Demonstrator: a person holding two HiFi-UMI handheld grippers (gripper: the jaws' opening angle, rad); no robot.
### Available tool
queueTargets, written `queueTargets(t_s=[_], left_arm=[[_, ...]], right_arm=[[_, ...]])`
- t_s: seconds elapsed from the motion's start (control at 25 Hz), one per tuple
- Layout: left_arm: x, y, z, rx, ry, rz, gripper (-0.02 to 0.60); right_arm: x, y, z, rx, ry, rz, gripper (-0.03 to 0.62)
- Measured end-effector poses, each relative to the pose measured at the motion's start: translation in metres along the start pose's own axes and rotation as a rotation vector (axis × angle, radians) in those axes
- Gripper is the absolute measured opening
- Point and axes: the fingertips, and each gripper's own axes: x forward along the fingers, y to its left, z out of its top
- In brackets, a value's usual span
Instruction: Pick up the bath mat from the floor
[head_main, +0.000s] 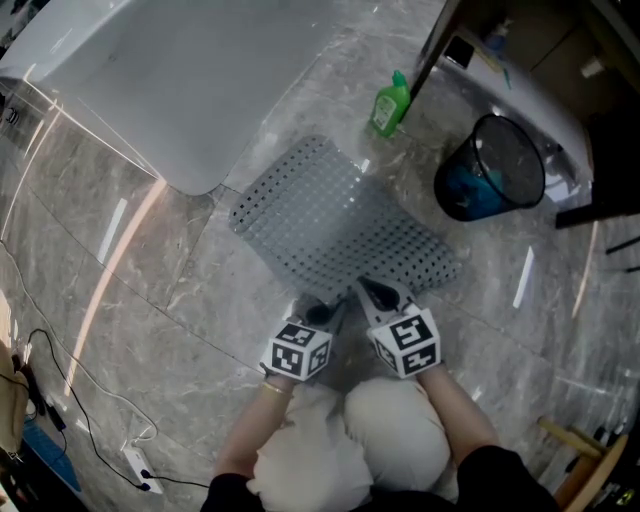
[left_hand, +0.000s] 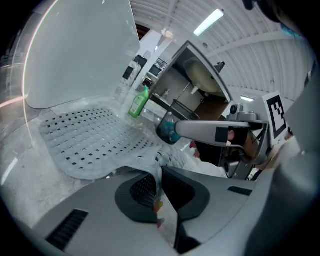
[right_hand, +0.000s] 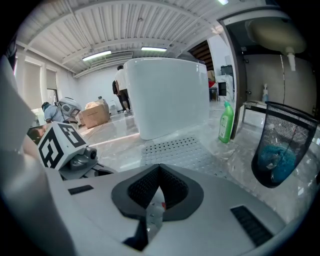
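The grey perforated bath mat (head_main: 340, 220) lies on the marble floor beside the white tub (head_main: 190, 80). Both grippers sit at its near edge, side by side. My left gripper (head_main: 318, 312) is shut on that edge. In the left gripper view the mat (left_hand: 90, 140) curls up from the floor into the closed jaws of the left gripper (left_hand: 159, 176). My right gripper (head_main: 378, 293) is also shut on the mat's edge. In the right gripper view a thin translucent strip of mat (right_hand: 180, 150) shows between the pads of the right gripper (right_hand: 159, 192).
A green bottle (head_main: 390, 103) stands at the mat's far corner by a cabinet leg. A black mesh bin (head_main: 490, 168) holding something blue is to the right. Cables and a power strip (head_main: 140, 465) lie on the floor at the left. The person's knees are below the grippers.
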Motion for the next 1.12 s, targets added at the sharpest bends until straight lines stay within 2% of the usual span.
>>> queueTargets(t_s=[0.32, 0.52, 0.76, 1.0, 1.12], left_arm=[[-0.012, 0.009, 0.029, -0.020, -0.025, 0.010, 0.018], [-0.032, -0.001, 0.050, -0.005, 0.006, 0.030, 0.018], [-0.073, -0.029, 0.080, -0.005, 0.053, 0.052, 0.018], [-0.117, -0.077, 0.116, 0.026, 0.083, 0.075, 0.017], [-0.145, -0.102, 0.137, 0.003, 0.084, 0.088, 0.017]], right_arm=[[0.006, -0.005, 0.011, 0.041, 0.024, -0.022, 0.011], [-0.008, 0.003, 0.030, 0.071, 0.066, -0.030, 0.011], [-0.049, 0.013, 0.070, 0.082, 0.101, -0.036, 0.011], [-0.104, 0.017, 0.120, 0.112, 0.125, -0.049, 0.011], [-0.132, 0.025, 0.149, 0.116, 0.140, -0.041, 0.011]])
